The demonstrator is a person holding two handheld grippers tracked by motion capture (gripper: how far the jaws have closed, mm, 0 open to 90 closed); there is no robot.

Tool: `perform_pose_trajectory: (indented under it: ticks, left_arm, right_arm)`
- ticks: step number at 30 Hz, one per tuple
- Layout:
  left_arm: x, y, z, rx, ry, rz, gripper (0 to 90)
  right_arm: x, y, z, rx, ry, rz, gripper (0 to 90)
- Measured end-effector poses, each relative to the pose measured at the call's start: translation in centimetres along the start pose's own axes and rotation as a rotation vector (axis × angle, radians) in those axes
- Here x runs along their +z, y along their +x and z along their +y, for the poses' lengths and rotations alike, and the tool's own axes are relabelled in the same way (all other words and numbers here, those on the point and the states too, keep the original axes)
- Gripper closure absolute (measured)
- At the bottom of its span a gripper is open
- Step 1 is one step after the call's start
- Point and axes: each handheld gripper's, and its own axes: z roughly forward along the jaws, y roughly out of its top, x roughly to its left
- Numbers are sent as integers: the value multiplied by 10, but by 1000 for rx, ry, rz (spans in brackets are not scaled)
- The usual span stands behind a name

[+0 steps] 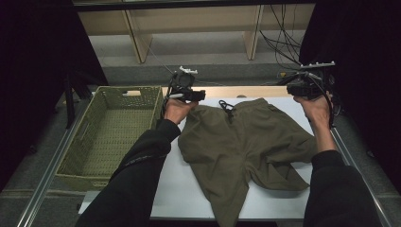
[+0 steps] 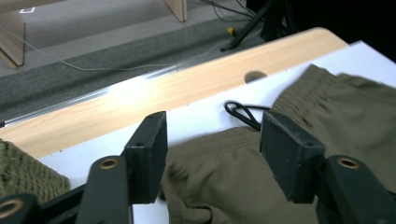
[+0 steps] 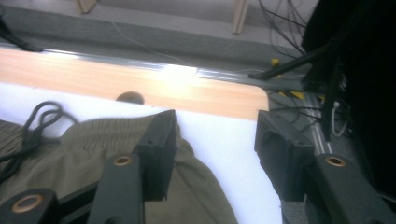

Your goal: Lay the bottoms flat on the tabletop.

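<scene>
Olive-green shorts [image 1: 246, 142] lie spread on the white table [image 1: 175, 189], waistband toward the far edge, with a black drawstring [image 1: 227, 109] at the middle of the waist. My left gripper [image 1: 189, 94] hovers at the waistband's left corner. In the left gripper view its jaws [image 2: 212, 135] stand open, with the cloth [image 2: 224, 177] loose below them and the drawstring [image 2: 243, 112] just beyond. My right gripper [image 1: 305, 87] is at the waistband's right corner. It is open [image 3: 217, 135] too, with the shorts [image 3: 93, 154] under its left jaw and bare table between the pads.
A woven green basket [image 1: 127, 91] stands left of the shorts, close to my left hand; its corner [image 2: 23, 172] shows in the left gripper view. A wooden strip [image 1: 255, 91] with a round hole [image 2: 255, 76] runs along the table's far edge. Cables lie on the floor beyond.
</scene>
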Motion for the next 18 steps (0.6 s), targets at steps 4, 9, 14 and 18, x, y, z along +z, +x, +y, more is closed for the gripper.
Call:
perform_pose_trajectory:
  ticks: [4, 9, 14, 18]
  left_arm:
    - [-3, -11, -9, 18, 28, -48, 374]
    - [-11, -18, -27, 19, 33, -104, 327]
    - [-27, -21, -52, 9, 18, -149, 287]
    - [-40, -24, -76, 12, 3, -168, 273]
  right_arm:
    - [-13, 8, -9, -22, -14, 66, 455]
    - [-29, 23, -29, -77, -10, 133, 412]
    - [-41, 35, -56, -109, 1, 188, 393]
    - [-45, 38, -82, -114, 15, 183, 395]
